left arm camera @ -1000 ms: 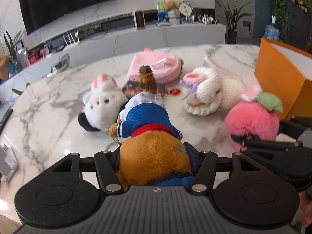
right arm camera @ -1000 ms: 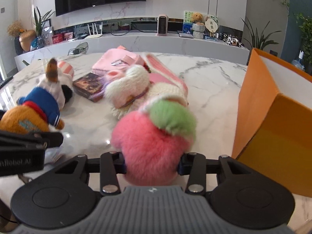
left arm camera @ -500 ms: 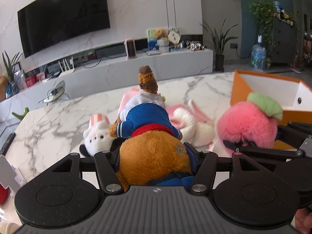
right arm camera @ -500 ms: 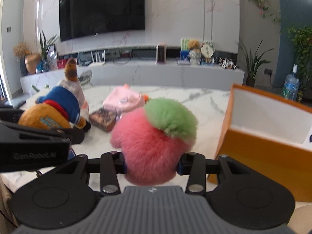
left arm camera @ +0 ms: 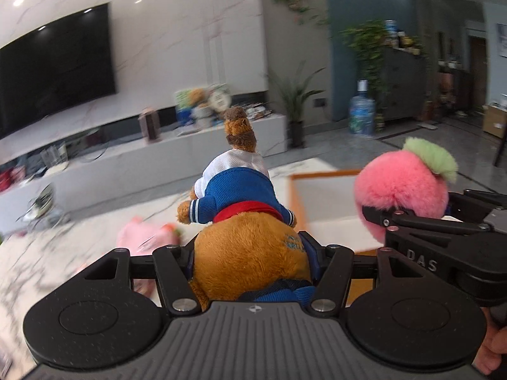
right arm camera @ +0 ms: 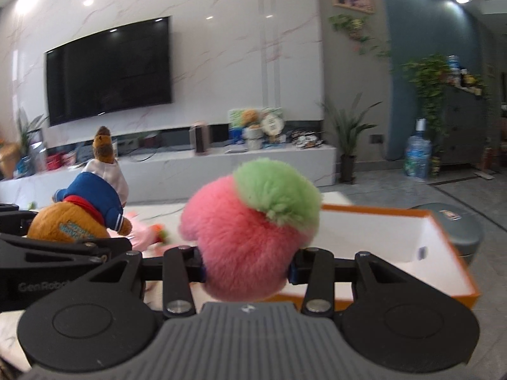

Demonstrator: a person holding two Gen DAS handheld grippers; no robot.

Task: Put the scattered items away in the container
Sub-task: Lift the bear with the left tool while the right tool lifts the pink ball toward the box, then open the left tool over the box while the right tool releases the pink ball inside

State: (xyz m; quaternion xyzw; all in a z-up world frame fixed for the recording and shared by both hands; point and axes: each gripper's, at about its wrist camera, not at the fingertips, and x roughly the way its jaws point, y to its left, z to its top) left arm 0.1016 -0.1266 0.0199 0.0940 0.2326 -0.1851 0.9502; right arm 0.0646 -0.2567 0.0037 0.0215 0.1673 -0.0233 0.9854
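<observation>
The pink plush strawberry [right arm camera: 250,237], soft and light, is squeezed at its lower body by the right gripper [right arm camera: 247,269], raised at the near edge of the orange box [right arm camera: 443,253]. To its left, the left gripper [left arm camera: 253,259] is clamped on the plush bear's [left arm camera: 247,247] squashy rump. Both would probably compress rather than slip. A pink pouch [left arm camera: 149,240] lies on the marble table [left arm camera: 63,253].
</observation>
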